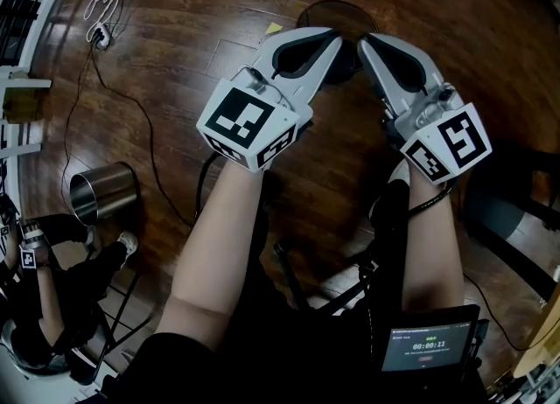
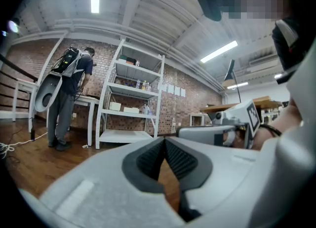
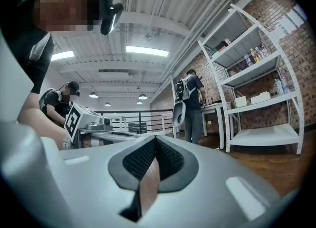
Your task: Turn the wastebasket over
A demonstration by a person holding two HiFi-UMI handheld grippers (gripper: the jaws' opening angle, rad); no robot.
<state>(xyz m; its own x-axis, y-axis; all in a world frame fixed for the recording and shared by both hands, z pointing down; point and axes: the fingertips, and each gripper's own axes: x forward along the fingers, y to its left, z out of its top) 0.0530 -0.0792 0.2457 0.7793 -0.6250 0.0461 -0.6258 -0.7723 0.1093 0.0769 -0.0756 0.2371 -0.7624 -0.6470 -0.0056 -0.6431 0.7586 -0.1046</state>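
A dark round wastebasket stands on the wooden floor, seen from above at the top centre of the head view; both grippers cover much of it. My left gripper and right gripper are held side by side above it, pointing level, tips close together. Each is shut with nothing between its pads. In the left gripper view the shut left gripper faces a room with shelving, and the right gripper's body shows at the right. The right gripper view shows the shut right gripper.
A shiny steel bin sits on the floor at the left, beside a seated person. A cable runs across the floor at upper left. White shelving and a standing person with a backpack are farther off. A small screen hangs at my waist.
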